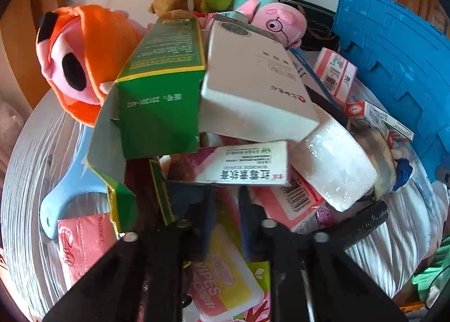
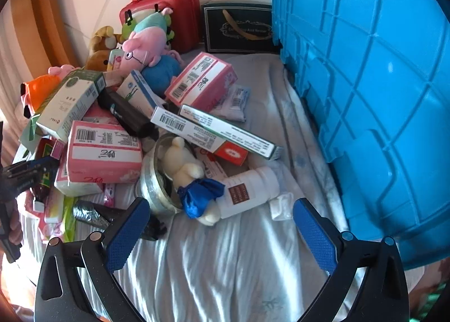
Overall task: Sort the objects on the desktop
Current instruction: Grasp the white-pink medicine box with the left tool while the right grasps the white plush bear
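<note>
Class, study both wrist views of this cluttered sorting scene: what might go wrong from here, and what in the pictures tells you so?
1. The left gripper sits closed low in the pile, at the edge of the ointment box. The green box and white box lean loosely above, so pulling anything out may topple them.
2. The white bottle lies on its side ahead of the open right gripper; a nudge could roll it away.
</note>
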A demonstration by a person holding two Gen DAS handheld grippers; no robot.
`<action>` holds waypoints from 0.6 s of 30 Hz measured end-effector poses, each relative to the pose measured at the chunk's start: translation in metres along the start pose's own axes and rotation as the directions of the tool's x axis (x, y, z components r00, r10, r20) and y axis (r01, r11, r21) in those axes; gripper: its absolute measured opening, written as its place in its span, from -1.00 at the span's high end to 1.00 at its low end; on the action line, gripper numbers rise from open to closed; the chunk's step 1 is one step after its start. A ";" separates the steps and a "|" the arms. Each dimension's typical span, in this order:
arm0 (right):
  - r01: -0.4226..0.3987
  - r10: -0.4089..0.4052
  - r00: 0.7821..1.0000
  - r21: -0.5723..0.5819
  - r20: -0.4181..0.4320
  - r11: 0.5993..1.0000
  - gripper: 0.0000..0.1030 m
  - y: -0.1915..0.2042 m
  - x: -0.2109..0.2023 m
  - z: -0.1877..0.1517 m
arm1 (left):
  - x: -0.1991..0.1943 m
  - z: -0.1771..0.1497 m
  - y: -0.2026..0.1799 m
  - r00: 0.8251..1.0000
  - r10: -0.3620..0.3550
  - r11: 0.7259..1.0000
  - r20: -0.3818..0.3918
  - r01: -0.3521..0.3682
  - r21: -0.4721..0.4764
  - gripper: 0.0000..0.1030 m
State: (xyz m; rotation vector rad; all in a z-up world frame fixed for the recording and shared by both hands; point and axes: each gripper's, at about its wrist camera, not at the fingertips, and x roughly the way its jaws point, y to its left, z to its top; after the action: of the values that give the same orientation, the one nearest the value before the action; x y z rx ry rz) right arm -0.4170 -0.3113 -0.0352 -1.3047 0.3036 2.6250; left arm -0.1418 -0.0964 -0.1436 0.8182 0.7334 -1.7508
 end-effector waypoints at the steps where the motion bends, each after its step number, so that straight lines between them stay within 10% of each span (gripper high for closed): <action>1: 0.000 0.000 1.000 -0.005 -0.001 1.000 -1.00 0.003 0.005 0.000 | -0.001 -0.001 0.002 1.000 0.021 1.000 0.009 -0.021 -0.001 0.86; 7: -0.032 0.030 0.999 -0.051 -0.028 0.998 -0.94 0.016 0.037 0.015 | -0.021 -0.001 0.009 0.994 0.089 0.996 0.069 -0.087 -0.036 0.92; 10: -0.037 0.029 0.998 -0.125 -0.063 0.991 -0.30 0.022 0.053 0.025 | -0.030 0.000 0.009 0.994 0.075 0.995 0.081 -0.070 -0.066 0.92; 18: -0.130 0.083 0.978 -0.249 -0.192 0.960 0.24 0.031 0.092 0.029 | -0.038 -0.007 -0.002 0.993 0.089 0.991 0.074 -0.081 -0.111 0.92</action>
State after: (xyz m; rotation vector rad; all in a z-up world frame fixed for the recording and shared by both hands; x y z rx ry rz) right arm -0.5018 -0.3262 -0.0895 -1.6588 0.0555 2.7119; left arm -0.1332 -0.0699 -0.1172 0.6937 0.7234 -1.6435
